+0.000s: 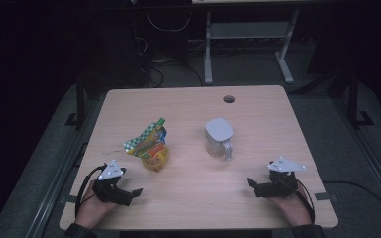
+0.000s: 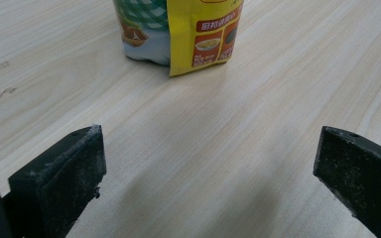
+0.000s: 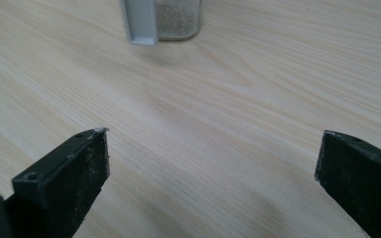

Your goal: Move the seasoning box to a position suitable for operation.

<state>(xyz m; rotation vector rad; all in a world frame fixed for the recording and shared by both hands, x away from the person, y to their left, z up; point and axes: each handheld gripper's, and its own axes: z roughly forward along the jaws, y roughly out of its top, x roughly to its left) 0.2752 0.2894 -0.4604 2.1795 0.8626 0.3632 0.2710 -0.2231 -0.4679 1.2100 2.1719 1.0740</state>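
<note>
While my two grippers rest near the table's front edge, the snack pouch [image 1: 150, 146] lies left of centre, its long axis running from 7 o'clock to 1 o'clock with the green spout at the 1 o'clock end. My left gripper [image 1: 135, 194] sits at 7 o'clock from it, close by, jaws spread wide and empty; bare wood shows between them (the pouch's yellow corner [image 2: 198, 44] is straight ahead). At 3 o'clock from the pouch stands the grey-lidded jar [image 1: 219, 138], upright, handle toward me. My right gripper [image 1: 252, 184], wide and empty, faces it across open wood. The table [image 1: 258, 104] is bare toward its far edge.
</note>
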